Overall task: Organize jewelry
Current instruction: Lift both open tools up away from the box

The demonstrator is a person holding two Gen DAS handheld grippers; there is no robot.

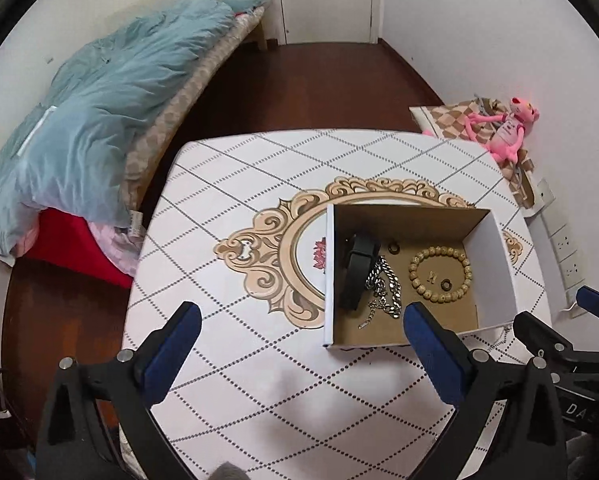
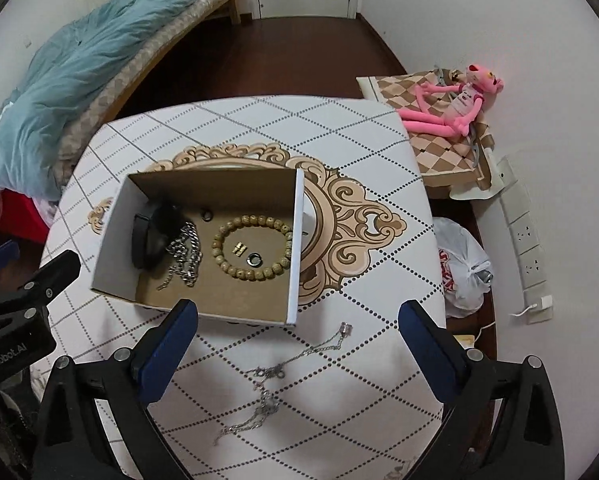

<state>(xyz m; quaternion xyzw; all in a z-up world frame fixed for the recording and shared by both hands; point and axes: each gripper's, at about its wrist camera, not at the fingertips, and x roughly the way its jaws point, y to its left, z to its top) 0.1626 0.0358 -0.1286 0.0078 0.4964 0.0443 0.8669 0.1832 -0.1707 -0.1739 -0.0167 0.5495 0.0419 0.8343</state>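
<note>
An open cardboard box [image 1: 495, 248] [image 2: 299, 240] stands on the table. Inside lie a black band [image 1: 357, 268] [image 2: 149, 240], a chunky silver chain [image 1: 385, 288] [image 2: 185, 254], a wooden bead bracelet [image 1: 439, 274] [image 2: 253, 246], a small gold clasp [image 2: 239, 249] and two dark rings [image 2: 254, 259] [image 2: 207, 215]. A thin silver necklace [image 2: 275, 376] lies loose on the table in front of the box, between my right gripper's fingers. My left gripper [image 1: 301, 344] is open and empty above the table, left of the box. My right gripper [image 2: 297, 340] is open and empty above the necklace.
The table [image 1: 239, 200] has a white cloth with diamond lines. A bed with a blue quilt [image 1: 91, 120] is at the left. A pink plush toy [image 2: 451, 100] lies on a checkered cushion at the right. A plastic bag [image 2: 459, 272] and a power strip [image 2: 527, 240] are right of the table.
</note>
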